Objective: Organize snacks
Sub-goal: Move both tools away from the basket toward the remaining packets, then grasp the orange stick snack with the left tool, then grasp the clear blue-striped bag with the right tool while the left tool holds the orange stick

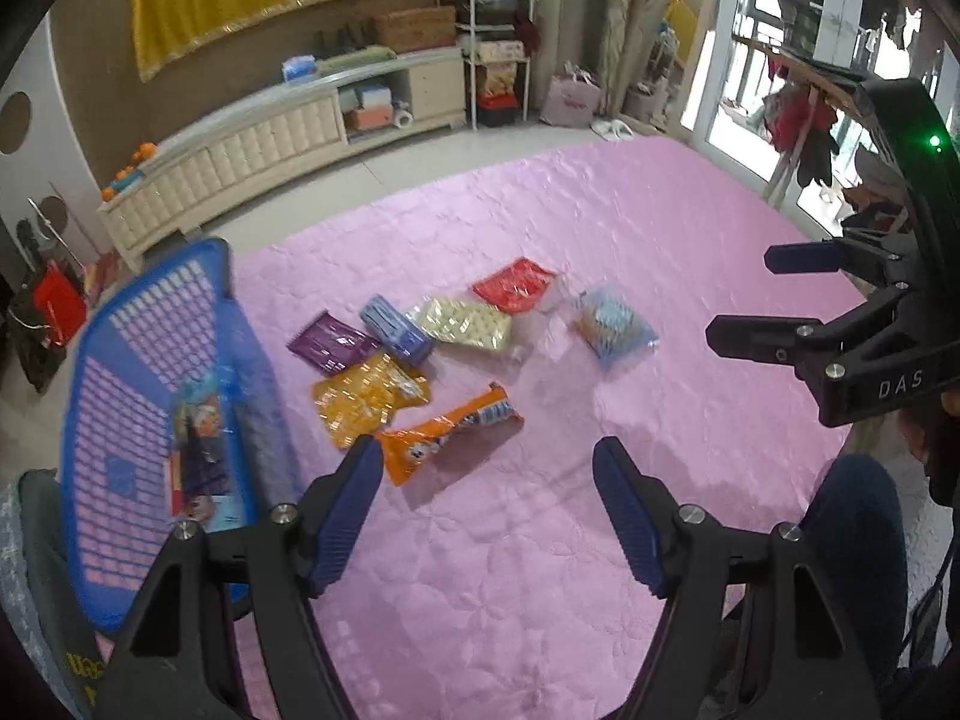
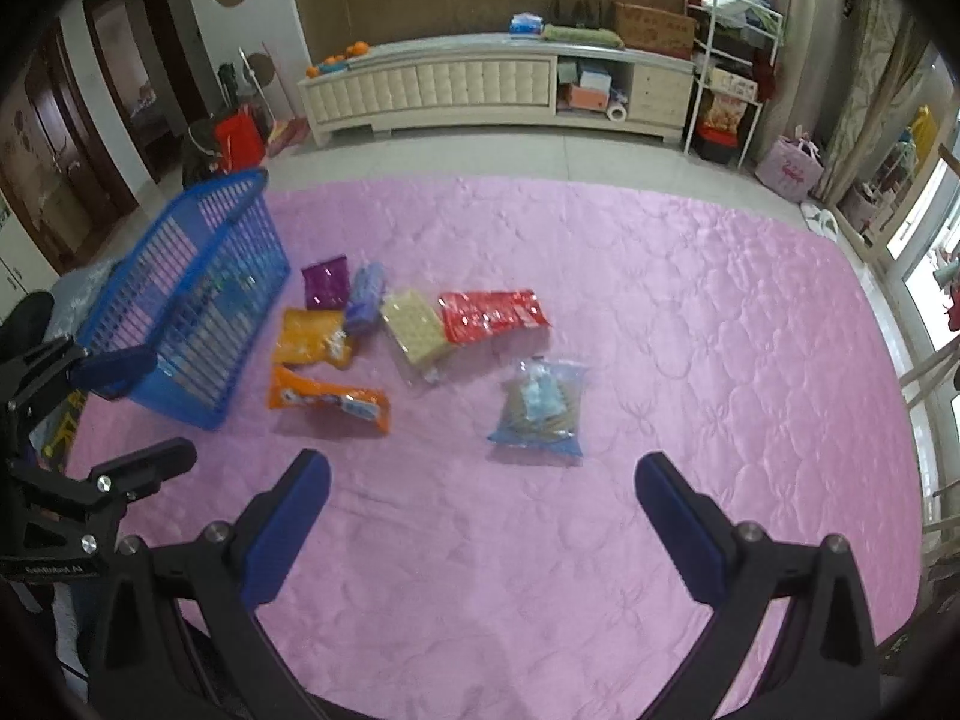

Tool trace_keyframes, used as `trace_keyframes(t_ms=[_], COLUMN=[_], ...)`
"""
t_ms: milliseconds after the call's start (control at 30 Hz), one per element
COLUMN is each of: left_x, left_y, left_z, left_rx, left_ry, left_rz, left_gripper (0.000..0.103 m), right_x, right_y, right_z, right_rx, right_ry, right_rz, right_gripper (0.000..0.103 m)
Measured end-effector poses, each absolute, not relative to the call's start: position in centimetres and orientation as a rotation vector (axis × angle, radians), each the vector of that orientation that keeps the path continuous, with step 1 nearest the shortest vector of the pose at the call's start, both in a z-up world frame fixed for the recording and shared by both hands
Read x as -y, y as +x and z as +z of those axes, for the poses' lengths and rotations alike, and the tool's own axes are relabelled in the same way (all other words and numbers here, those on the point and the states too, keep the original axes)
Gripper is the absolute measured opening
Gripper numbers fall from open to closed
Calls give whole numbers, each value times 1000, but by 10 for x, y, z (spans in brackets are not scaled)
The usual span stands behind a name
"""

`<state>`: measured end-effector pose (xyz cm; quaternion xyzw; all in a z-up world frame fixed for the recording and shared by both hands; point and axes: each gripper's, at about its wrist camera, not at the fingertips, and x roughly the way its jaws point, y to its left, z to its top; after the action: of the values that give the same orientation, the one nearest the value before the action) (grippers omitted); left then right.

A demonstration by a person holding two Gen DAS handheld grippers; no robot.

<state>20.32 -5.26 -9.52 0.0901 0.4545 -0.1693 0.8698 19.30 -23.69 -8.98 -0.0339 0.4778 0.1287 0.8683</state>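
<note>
Several snack packs lie on a pink quilt: purple, blue, cream crackers, red, yellow, a long orange one and a clear blue biscuit bag. A blue slatted basket stands left of them with one pack inside. My left gripper hovers open and empty, nearest the orange pack. My right gripper is also open and empty, just short of the biscuit bag. Each gripper shows in the other's view, the right gripper and the left gripper.
A long cream cabinet runs along the far wall beyond a strip of tiled floor. A white shelf rack stands at its right end. Windows line the right side. A person's dark-trousered knee rests at the quilt's near edge.
</note>
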Motion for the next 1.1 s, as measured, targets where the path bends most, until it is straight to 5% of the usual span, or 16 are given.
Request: trace_keyframes(t_ms=[833, 900, 933, 1000, 1100], left_x=[80, 80, 79, 77, 80], left_y=[296, 297, 298, 299, 298], left_z=[-218, -220, -220, -217, -216], left_rx=[-1089, -1089, -1109, -1137, -1151], left_ry=[401, 377, 341, 269, 263], left_rz=[-372, -382, -406, -436, -408], left_gripper=[70, 60, 41, 22, 17], right_x=[270, 272, 274, 281, 288], right_y=[243, 242, 240, 237, 238], right_z=[-188, -190, -190, -190, -191], right_rx=[-1078, -1080, -1079, -1077, -1086], right_ry=[-3, 3, 4, 6, 26], right_rz=[263, 261, 261, 254, 250], right_gripper=[103, 103, 103, 103, 103])
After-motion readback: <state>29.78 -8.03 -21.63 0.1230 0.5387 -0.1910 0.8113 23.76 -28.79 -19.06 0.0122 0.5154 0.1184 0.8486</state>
